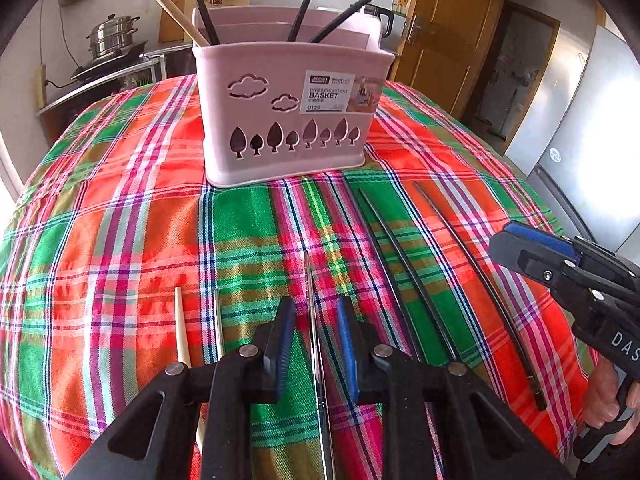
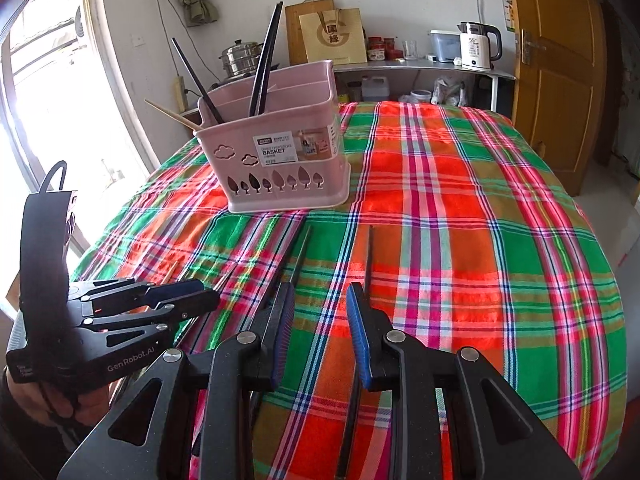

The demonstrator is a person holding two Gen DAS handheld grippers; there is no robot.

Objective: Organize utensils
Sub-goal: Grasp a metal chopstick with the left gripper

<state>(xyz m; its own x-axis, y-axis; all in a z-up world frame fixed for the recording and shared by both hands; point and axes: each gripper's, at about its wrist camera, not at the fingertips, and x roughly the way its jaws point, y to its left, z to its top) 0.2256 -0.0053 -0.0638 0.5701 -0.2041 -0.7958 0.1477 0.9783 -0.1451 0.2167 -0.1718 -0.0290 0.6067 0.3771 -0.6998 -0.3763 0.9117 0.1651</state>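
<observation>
Chopsticks lie loose on the plaid tablecloth (image 1: 120, 200) on the near side of the pink basket (image 1: 280, 120), and every one of them runs lengthwise toward that basket, tip ends pointing at its front wall. The relation that matters is between the left gripper (image 1: 316, 320) and the thin metal chopstick (image 1: 310, 280): the stick runs straight up the gap between the two blue pads, its long axis in line with the fingers. The jaws stand moderately apart, bracketing the stick without touching it as far as I can tell, and they hold nothing. In my judgement a squeeze here would catch the stick along its length, not across it, so the grip may need a downward dip first.

To the left of that stick, still on the near side of the basket, lie a pale wooden chopstick (image 1: 182, 332) and a thinner pale one beside it. To the right lie black chopsticks (image 1: 400, 256), a pair close together and one further out (image 1: 480, 280).

The right gripper (image 2: 316, 312) hovers over the black sticks, jaws likewise parted and empty, one black stick (image 2: 370, 256) showing just beyond its right finger. It is the nearer tool for those.

Inside the basket several sticks already stand: black ones (image 1: 304, 4) and a wooden one (image 1: 168, 4), leaning outward.
</observation>
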